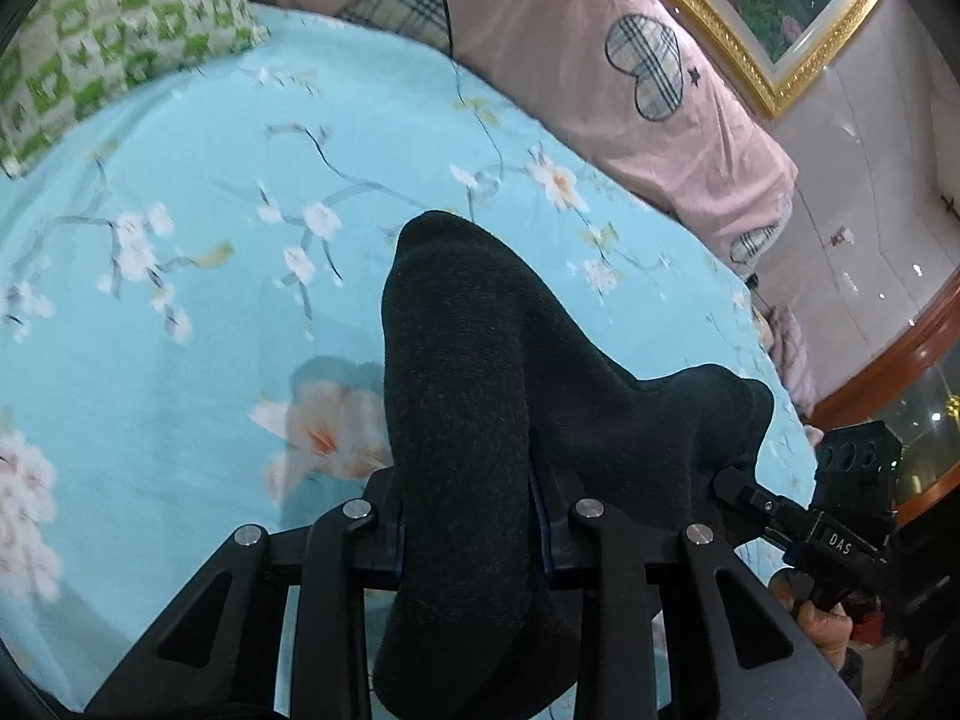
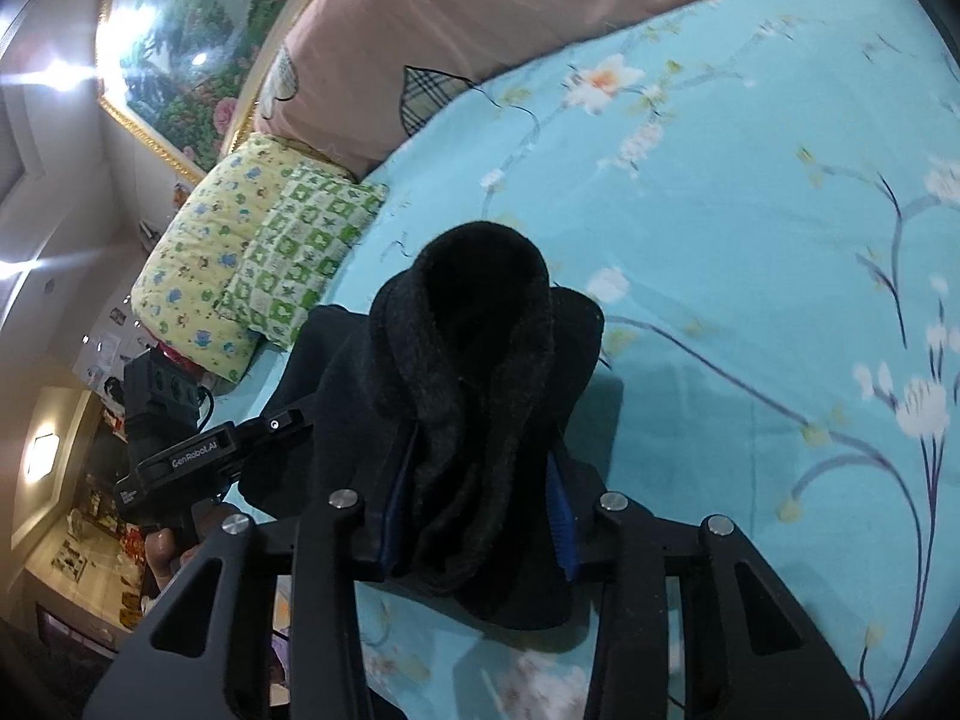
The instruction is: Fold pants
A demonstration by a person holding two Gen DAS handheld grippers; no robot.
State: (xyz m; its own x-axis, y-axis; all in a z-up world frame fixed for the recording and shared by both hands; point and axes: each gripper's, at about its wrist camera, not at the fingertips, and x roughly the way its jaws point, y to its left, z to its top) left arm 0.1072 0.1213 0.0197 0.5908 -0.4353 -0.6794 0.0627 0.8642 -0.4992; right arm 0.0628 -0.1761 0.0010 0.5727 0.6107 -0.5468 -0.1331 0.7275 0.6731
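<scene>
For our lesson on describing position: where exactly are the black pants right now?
The black pants are lifted above the blue floral bedsheet, one bunch clamped in the left gripper and another in the right gripper, seen in both wrist views.

Bedsheet: light blue, printed with white and peach blossoms on grey branches; spread beneath and ahead of both pairs of fingers.

Pink quilt: plaid heart patches, bunched along the sheet's far edge, ahead of the fingers.

Green-and-white checked pillow: far ahead and left of the left fingers; ahead-left of the right fingers.

Yellow pillow: small blue and green print, touching the checked pillow, on its left in the right wrist view.

Gold-framed landscape painting: on the wall beyond the quilt.
</scene>
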